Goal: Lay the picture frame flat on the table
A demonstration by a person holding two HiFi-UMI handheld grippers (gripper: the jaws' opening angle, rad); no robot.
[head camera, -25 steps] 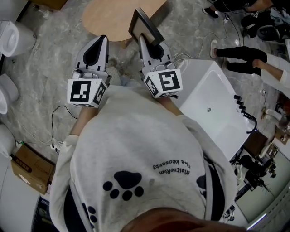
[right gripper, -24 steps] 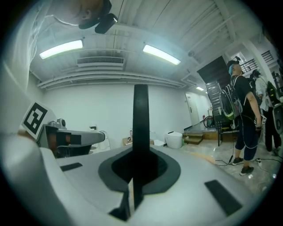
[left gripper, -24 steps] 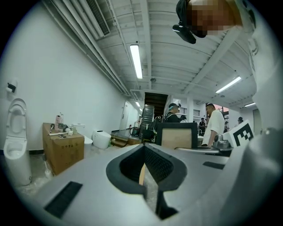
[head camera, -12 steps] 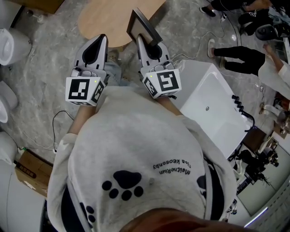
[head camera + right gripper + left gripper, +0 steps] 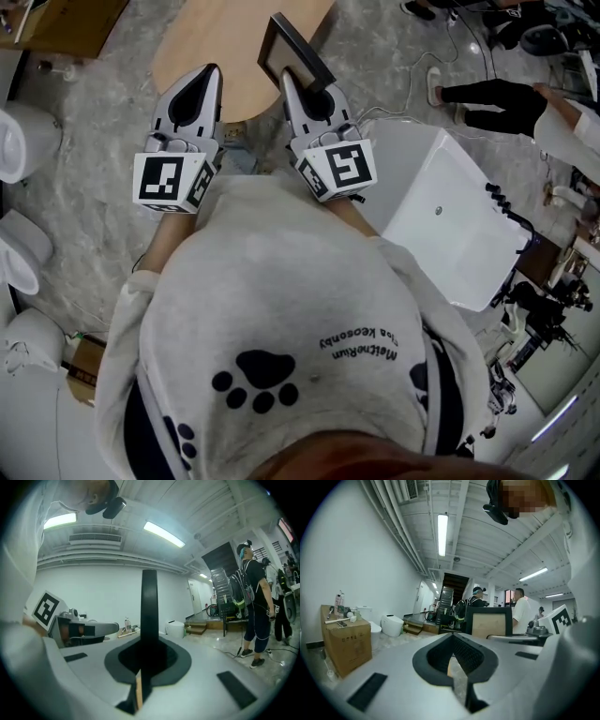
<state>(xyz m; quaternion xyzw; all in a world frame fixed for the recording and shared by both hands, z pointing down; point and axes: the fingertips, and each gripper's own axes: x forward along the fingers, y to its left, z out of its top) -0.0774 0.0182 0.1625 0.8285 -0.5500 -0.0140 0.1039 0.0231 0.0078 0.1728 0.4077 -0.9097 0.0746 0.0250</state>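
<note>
Picture frame (image 5: 286,58) stands upright, its lower edge pinched in the right claw (image 5: 294,82), over the near edge of the round wooden table (image 5: 211,42). The left claw (image 5: 208,73) alongside is pressed together, empty. A white bathtub (image 5: 450,216) sits to the right, with a bystander's legs (image 5: 487,94) beyond.

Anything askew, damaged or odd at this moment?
Nothing spilled or damaged. The picture frame stands on edge, clamped in the right gripper's jaws near the wooden table, not yet laid flat.

Lit brightly from ceiling tubes (image 5: 442,534) near 12 o'clock; cast soft shadows; bent fisheye-style, corners blacked out, close foreground blurred.
</note>
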